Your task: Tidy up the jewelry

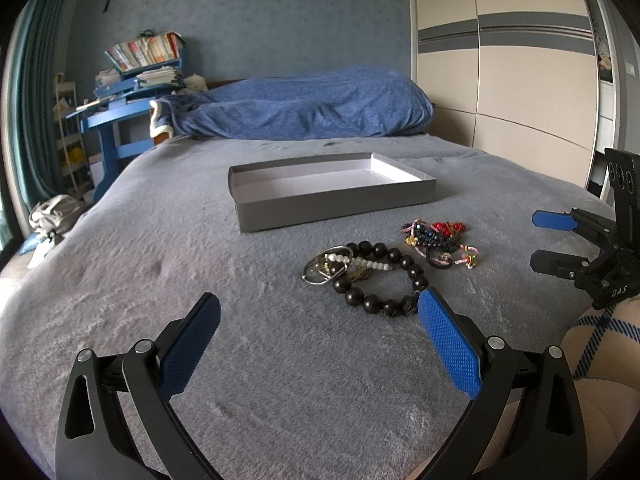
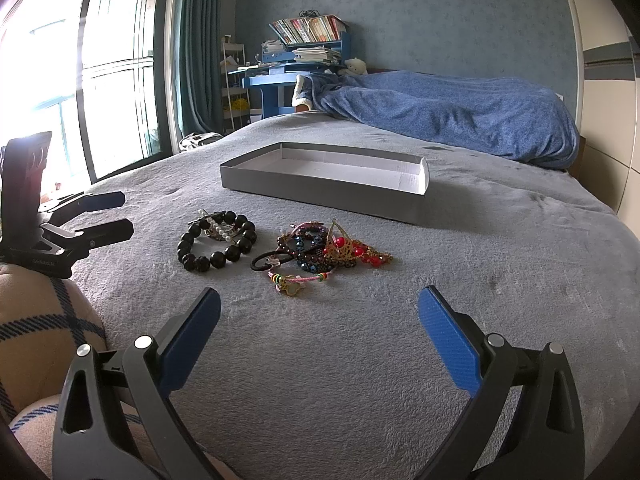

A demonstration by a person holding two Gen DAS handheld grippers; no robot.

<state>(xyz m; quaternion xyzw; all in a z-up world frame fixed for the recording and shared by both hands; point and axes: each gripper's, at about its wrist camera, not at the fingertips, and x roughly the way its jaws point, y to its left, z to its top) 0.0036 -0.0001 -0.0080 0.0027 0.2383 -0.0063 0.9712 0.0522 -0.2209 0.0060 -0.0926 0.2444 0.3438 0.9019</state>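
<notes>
A grey blanket (image 1: 160,280) covers the bed, and the jewelry lies on it in two small heaps, both near the grippers and short of the box (image 1: 332,192). The box is a shallow grey tray with a white inside, nothing in it, farther up the bed than the heaps.

The left heap is a black bead bracelet (image 1: 384,276) lying in a loop, with a white pearl strand (image 1: 360,262) and some metal rings (image 1: 320,268) resting across its far-left side. Just to the right of it, apart by a narrow strip of blanket, is a tangle (image 1: 440,240) of dark bead bands, red beads, gold pieces, a black hair tie (image 2: 276,258) and a pink cord (image 2: 300,280) at its near edge.

The left gripper (image 1: 320,344) hangs low over the blanket with its blue pads wide apart, holding nothing; its right pad (image 1: 448,348) stands just in front of the bracelet's near-right beads in the left wrist view. The right gripper (image 2: 320,344) is likewise spread wide and holds nothing, with the tangle ahead of it and slightly to the left.

A plaid-clad leg (image 2: 44,320) shows at the near edge between the two grippers. At the far end of the bed lies a rumpled blue quilt (image 1: 304,108), with a blue desk (image 1: 116,120) stacked with books to its left, a window (image 2: 80,72) farther left and a wardrobe (image 1: 500,72) on the right.
</notes>
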